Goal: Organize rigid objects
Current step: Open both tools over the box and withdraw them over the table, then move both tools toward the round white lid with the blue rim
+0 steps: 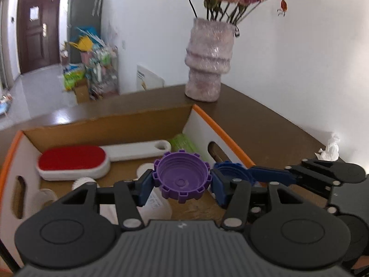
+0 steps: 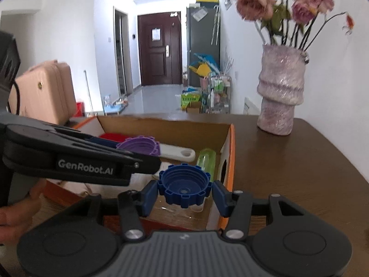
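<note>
My left gripper (image 1: 182, 183) is shut on a purple toothed cap (image 1: 182, 177), open side toward the camera, held above the cardboard box (image 1: 143, 124). My right gripper (image 2: 184, 190) is shut on a blue toothed cap (image 2: 184, 184) over the box's right part (image 2: 227, 161). The right gripper with the blue cap (image 1: 233, 169) shows at right in the left wrist view. The left gripper with the purple cap (image 2: 140, 146) shows at left in the right wrist view.
The box, with orange rim, holds a red-and-white brush (image 1: 73, 161), a green bottle (image 2: 206, 159), a clear bottle (image 1: 156, 205) and white items. A pink vase of flowers (image 1: 207, 62) stands on the brown table (image 2: 299, 173) behind. A crumpled tissue (image 1: 329, 150) lies at right.
</note>
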Action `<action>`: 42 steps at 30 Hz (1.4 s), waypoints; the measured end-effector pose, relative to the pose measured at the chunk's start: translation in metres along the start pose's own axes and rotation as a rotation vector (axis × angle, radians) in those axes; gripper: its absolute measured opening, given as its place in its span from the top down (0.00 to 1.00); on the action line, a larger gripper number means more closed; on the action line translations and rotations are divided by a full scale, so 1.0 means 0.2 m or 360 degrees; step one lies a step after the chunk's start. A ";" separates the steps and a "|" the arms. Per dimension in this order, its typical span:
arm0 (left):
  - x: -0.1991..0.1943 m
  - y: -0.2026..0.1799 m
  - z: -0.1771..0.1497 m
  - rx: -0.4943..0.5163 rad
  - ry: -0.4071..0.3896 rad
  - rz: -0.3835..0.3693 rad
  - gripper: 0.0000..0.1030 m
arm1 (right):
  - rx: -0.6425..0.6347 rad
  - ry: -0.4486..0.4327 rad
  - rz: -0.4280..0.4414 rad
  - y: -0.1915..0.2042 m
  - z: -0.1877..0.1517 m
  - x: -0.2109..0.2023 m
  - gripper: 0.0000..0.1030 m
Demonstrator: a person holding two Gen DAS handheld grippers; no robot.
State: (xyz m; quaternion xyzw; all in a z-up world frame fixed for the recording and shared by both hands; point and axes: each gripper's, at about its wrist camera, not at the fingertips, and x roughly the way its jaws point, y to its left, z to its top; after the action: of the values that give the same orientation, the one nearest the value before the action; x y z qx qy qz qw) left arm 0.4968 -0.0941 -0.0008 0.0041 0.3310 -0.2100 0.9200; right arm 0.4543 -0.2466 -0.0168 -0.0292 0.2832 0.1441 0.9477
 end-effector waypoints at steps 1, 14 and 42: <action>0.02 0.00 0.00 0.0007 0.0015 -0.0004 0.47 | -0.0002 0.0012 0.0006 0.00 0.00 0.03 0.50; -0.05 0.04 -0.01 0.0011 -0.0016 0.0007 0.24 | -0.0014 -0.0004 -0.0012 0.02 0.02 -0.02 0.45; -1.41 -0.20 -0.69 0.0110 -0.0467 0.0481 0.00 | 0.0079 -0.0436 -0.0129 0.29 -0.33 -1.25 0.17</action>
State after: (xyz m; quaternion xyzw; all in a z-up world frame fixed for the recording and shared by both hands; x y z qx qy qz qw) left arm 0.2013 -0.0025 0.0690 0.0545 0.1819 -0.0793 0.9786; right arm 0.2041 -0.2644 0.0661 0.0028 0.1531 0.1012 0.9830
